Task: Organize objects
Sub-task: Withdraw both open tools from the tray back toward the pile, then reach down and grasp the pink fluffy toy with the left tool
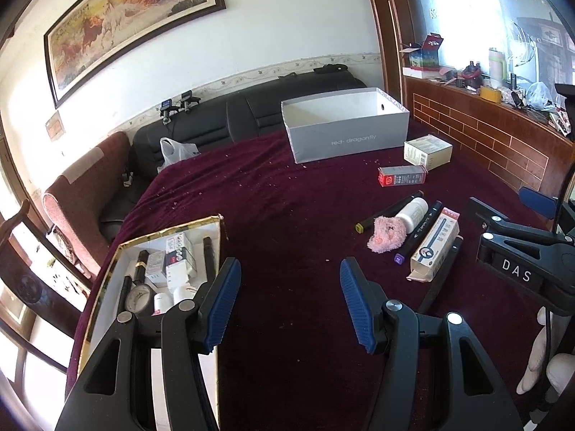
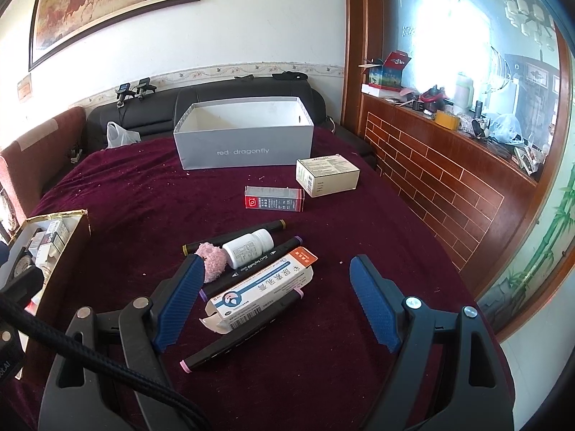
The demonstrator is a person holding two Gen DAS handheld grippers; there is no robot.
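Both grippers hang over a table draped in a dark red cloth point(image 2: 323, 377), and neither has anything in its grasp. The left gripper point(image 1: 290, 301) stands with its blue pads apart over bare cloth, just beside a gold-edged box point(image 1: 122, 251) that already holds markers, small cartons and white bottles. The right gripper point(image 2: 276, 303) is spread wider, its jaws released, with a small heap of things lying on the cloth between and ahead of its fingers. In that heap a long white ointment carton point(image 2: 260, 292) lies across a pink-capped marker point(image 2: 237, 334); beside it a purple-capped marker point(image 2: 266, 256) runs diagonally, a white pill bottle point(image 2: 248, 248) lies on its side, and a fluffy pink thing point(image 2: 212, 264) sits against the left finger, perhaps touching it, though the fisheye view makes that hard to judge. A yellow-capped marker point(image 2: 233, 239) lies behind the bottle. Farther back rest a red and grey carton point(image 2: 274, 198) and a cream carton point(image 2: 327, 174), close together. At the far edge stands an open grey shoebox point(image 2: 244, 143), nothing visible in it from here.
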